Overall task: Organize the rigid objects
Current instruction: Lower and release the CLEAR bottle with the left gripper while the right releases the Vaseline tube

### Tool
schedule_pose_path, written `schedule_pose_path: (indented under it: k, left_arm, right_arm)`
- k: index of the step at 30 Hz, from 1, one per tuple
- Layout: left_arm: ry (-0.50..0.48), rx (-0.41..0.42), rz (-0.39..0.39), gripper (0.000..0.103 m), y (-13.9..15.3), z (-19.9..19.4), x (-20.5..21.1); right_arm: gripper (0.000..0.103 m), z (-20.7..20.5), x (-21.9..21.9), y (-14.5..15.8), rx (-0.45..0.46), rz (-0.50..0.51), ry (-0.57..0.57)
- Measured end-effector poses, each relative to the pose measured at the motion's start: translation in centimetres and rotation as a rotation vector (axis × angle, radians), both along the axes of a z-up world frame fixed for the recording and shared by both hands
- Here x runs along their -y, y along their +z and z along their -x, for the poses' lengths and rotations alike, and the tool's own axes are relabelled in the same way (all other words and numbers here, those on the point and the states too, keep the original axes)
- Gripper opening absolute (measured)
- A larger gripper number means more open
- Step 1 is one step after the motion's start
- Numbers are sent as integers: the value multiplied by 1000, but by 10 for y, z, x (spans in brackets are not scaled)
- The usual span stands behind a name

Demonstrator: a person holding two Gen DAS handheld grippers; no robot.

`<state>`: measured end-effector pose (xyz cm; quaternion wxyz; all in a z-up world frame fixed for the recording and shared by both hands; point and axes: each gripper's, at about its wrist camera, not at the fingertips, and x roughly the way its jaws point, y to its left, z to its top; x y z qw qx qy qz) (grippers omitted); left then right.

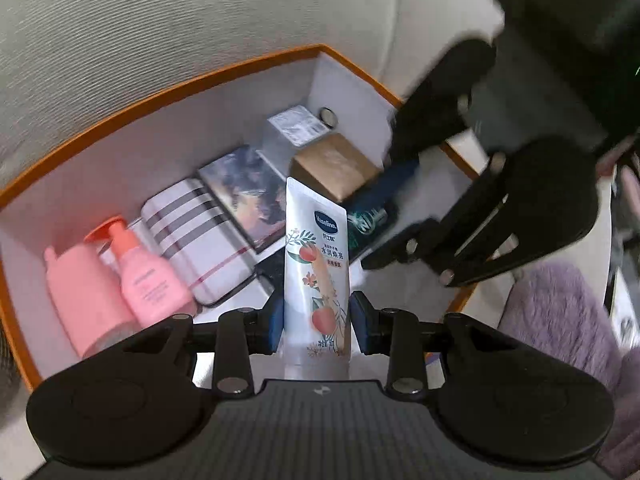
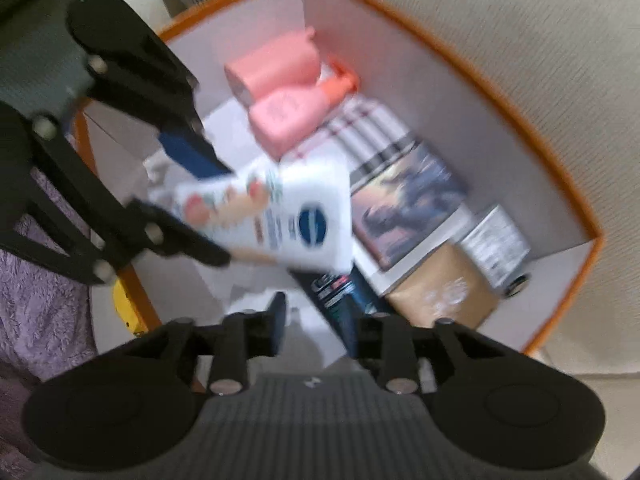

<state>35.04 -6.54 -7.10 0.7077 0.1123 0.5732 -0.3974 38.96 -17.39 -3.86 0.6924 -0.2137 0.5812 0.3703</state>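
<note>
Cream ribbed fabric (image 1: 140,40) surrounds the work area on most sides; a purple fleece (image 1: 560,312) lies at the right of the left wrist view; whether the surface below is a sofa or a bed cannot be determined.

An orange-rimmed box (image 1: 168,84) with white inner walls sits on this fabric and serves as the container. Contents, left to right in the left wrist view: a pink bottle (image 1: 80,292) lying on its side against the left wall; a pink pump bottle (image 1: 148,276) touching it; a striped case (image 1: 200,236); a book with a cloud picture (image 1: 244,192); a brown box (image 1: 336,164) with a silver packet (image 1: 296,124) behind it, and a small round item (image 1: 328,116) in the far corner; a dark green item (image 1: 368,216) on the floor of the box at the right.

Progress, by judgement: most items are already placed; the task is well advanced.

The left hand-held gripper (image 1: 316,316) is clamped on the lower body of a white Vaseline tube (image 1: 316,264); the tube is held above the open centre of the box, not yet set down. The right hand-held gripper (image 2: 320,324) hovers over the dark item; the right wrist view is blurred, and whether its jaws grip that item cannot be determined.

Remaining: place the tube in the free central floor area.
</note>
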Motion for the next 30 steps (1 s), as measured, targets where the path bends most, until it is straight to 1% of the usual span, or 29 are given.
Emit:
schedule_pose_path:
  k: [1, 2, 5, 9, 12, 14, 15, 16, 17, 18, 19, 20, 23, 27, 28, 30]
  left_arm:
    - [-26, -2, -8, 39, 0, 0, 4]
    - [-57, -7, -13, 39, -1, 0, 8]
    - [-160, -1, -33, 39, -2, 2, 21]
    - [-298, -8, -54, 39, -4, 3, 37]
    - [-381, -21, -69, 39, -8, 1, 49]
    - [-411, -43, -61, 39, -12, -3, 55]
    - [-435, -56, -58, 36, -15, -3, 59]
    - [-459, -65, -47, 31, -16, -3, 63]
    - [-474, -84, -25, 31, -17, -5, 66]
    - [-467, -108, -7, 32, -19, -8, 67]
    - [-455, -128, 10, 32, -21, -11, 67]
    - [-445, -127, 15, 32, -23, -12, 70]
    - [-403, -106, 7, 32, -28, -17, 72]
    - [-358, -103, 9, 36, -24, -18, 54]
    - [-337, -111, -4, 38, -24, -19, 48]
    - [-265, -150, -52, 38, -28, -26, 40]
  right_arm:
    - [41, 1, 1, 5, 16, -4, 14]
    - [47, 3, 2, 8, 24, -6, 26]
    - [54, 6, 2, 12, 41, -4, 78]
    - [54, 5, 7, 8, 72, 29, 137]
    - [54, 2, 8, 9, 76, 19, 148]
    - [52, 1, 8, 6, 59, -8, 157]
    - [53, 3, 8, 6, 47, -13, 166]
    - [48, 4, 7, 4, 39, -14, 182]
    - [38, 6, 6, 2, 34, -8, 192]
    - [34, 7, 6, -1, 20, -12, 205]
    - [25, 7, 6, -5, 1, -7, 206]
    - [20, 7, 6, -10, -24, 15, 200]
    - [20, 7, 8, -23, -32, 65, 187]
    - [20, 5, 13, -27, -49, 52, 162]
    - [21, 4, 13, -29, -54, 54, 157]
    - [21, 2, 15, -33, -73, 58, 142]
